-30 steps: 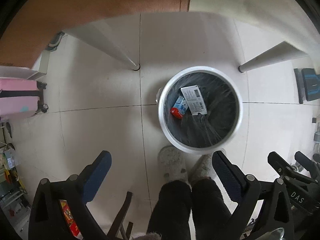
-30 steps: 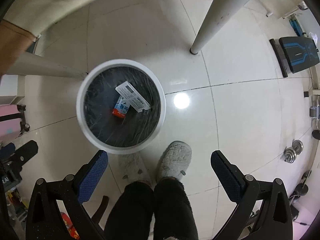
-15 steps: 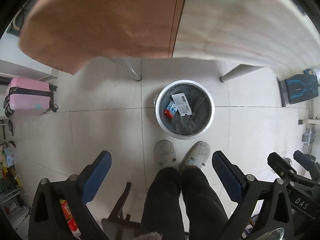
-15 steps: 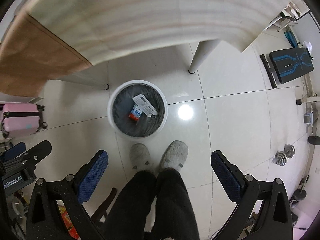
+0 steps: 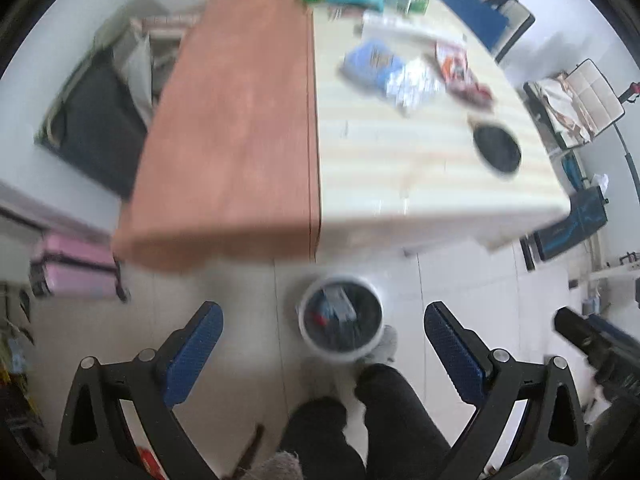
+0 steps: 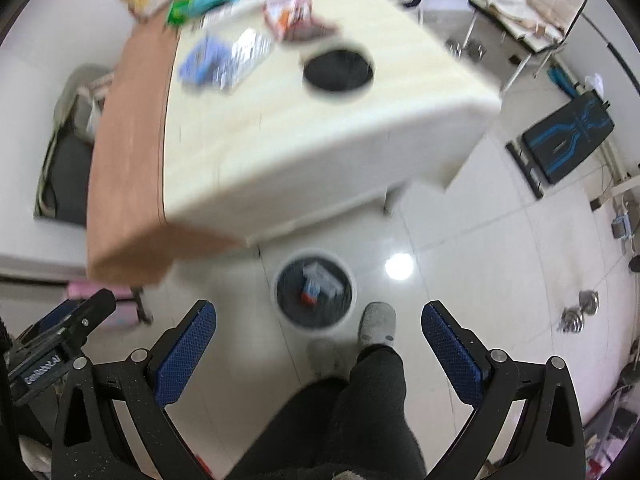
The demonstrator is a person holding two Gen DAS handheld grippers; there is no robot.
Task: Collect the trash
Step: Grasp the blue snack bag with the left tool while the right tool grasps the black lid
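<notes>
A white trash bin (image 5: 341, 356) with a black liner stands on the floor below the table edge, holding a white packet and a red-and-blue carton; it also shows in the right wrist view (image 6: 314, 322). On the pale table (image 5: 400, 168) lie blurred wrappers: a blue packet (image 5: 370, 62), a silver foil one (image 5: 414, 84) and a red one (image 5: 460, 70); the wrappers (image 6: 224, 58) also show in the right wrist view. My left gripper (image 5: 322, 332) and right gripper (image 6: 318, 330) are both open and empty, high above the floor.
A black round dish (image 5: 497, 148) sits near the table's right edge. A brown table (image 5: 232, 128) adjoins on the left. A pink suitcase (image 5: 72, 270), a blue-black bench (image 6: 568, 136), dumbbells (image 6: 580, 312) and the person's legs (image 6: 360, 408) are on the floor.
Both grippers rose and tilted up from the bin; the tabletop with its wrappers has come into view and the bin looks smaller. Both stay open and empty.
</notes>
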